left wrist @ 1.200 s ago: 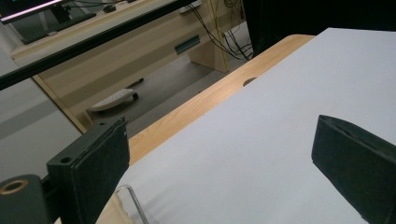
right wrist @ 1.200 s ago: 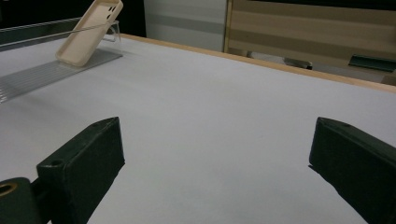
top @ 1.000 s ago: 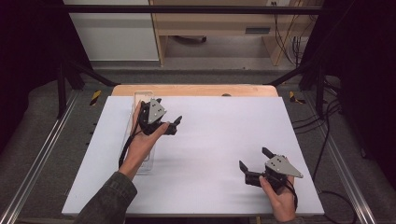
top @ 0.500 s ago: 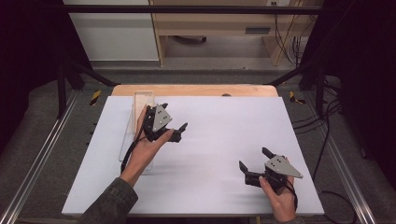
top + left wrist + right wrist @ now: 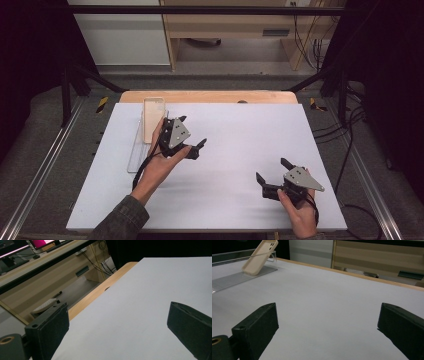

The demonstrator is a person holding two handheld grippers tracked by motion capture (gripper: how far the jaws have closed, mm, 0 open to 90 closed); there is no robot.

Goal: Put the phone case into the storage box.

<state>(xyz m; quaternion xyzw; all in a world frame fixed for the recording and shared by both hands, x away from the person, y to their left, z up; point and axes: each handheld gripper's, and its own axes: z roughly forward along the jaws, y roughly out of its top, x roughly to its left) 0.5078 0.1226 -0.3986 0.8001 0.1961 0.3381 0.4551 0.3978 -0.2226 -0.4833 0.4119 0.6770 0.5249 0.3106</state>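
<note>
A beige phone case point(image 5: 153, 117) leans upright in a clear plastic stand point(image 5: 136, 155) at the back left of the white table top point(image 5: 240, 130). My left gripper point(image 5: 194, 132) hovers just to the right of the case, open, with nothing between its jaws; its own view point(image 5: 117, 322) looks across bare table. My right gripper point(image 5: 272, 170) rests open near the front right corner, held by a hand. In the right gripper view point(image 5: 327, 325) the wide gap holds nothing, and the case point(image 5: 259, 256) and stand point(image 5: 237, 277) appear far off at top left.
A wooden strip point(image 5: 210, 96) borders the table's far edge. Metal rails point(image 5: 40, 175) run along both sides, with black frame posts point(image 5: 65, 85) at the back. Cables point(image 5: 345, 165) lie on the floor to the right. A wooden desk point(image 5: 235, 30) stands beyond.
My left gripper has moved right and toward the front, away from the phone case, which stays leaning in its stand. The right gripper has not moved.
</note>
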